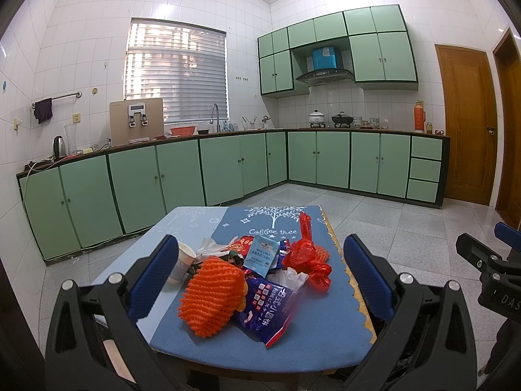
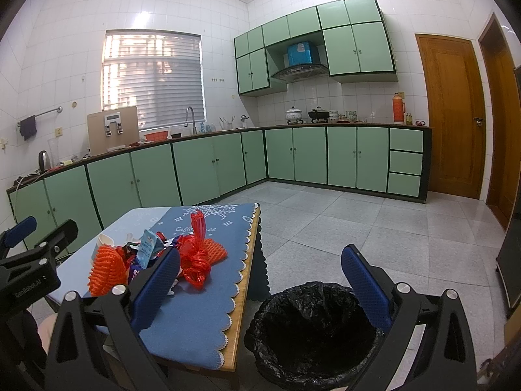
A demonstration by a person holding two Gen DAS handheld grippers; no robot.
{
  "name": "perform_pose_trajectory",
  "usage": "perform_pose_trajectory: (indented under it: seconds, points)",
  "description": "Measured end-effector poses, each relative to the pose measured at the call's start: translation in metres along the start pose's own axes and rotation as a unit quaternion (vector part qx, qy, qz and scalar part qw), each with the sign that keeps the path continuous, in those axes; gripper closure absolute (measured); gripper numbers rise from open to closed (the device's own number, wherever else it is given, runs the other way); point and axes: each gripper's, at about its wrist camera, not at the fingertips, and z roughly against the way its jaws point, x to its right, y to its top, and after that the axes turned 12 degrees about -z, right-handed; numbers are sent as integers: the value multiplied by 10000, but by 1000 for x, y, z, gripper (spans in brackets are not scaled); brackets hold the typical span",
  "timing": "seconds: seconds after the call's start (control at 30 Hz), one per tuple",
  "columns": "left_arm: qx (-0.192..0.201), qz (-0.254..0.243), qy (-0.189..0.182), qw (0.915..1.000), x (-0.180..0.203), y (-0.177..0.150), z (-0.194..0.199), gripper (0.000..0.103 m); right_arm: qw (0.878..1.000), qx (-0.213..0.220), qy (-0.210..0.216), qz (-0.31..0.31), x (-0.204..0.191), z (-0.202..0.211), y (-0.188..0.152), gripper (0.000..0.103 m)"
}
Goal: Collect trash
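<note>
Blue-clothed table; trash pile atop

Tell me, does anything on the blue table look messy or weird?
Yes. A heap of trash sits on the table: an orange foam net, a tipped-over paper cup, crumpled red plastic and snack wrappers. The black-lined bin beside the table looks empty. Both tools are open, holding nothing.

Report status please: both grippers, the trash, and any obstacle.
Left gripper open, empty, over trash pile. Right gripper open, empty, above lined bin. All trash on the table. No obstacle seen.
</note>
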Motion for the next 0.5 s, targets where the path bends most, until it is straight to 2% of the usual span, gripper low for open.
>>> perform_pose_trajectory:
  seconds: [0.23, 0.43, 0.5]
  points:
    - [-9, -3, 70, 10000, -5, -16, -11, 5, 10000, -53, 23, -10, -1, -4, -1, 6]
    - [-20, -78, 392, 9992, -21, -31, -27, 5, 9997, -170, 164, -26, -10, -34, -13, 6]
    - [-99, -114, 517, 9985, -30, -38, -36, 5, 9995, -266, 192, 32, -16, -45, -15, 10]
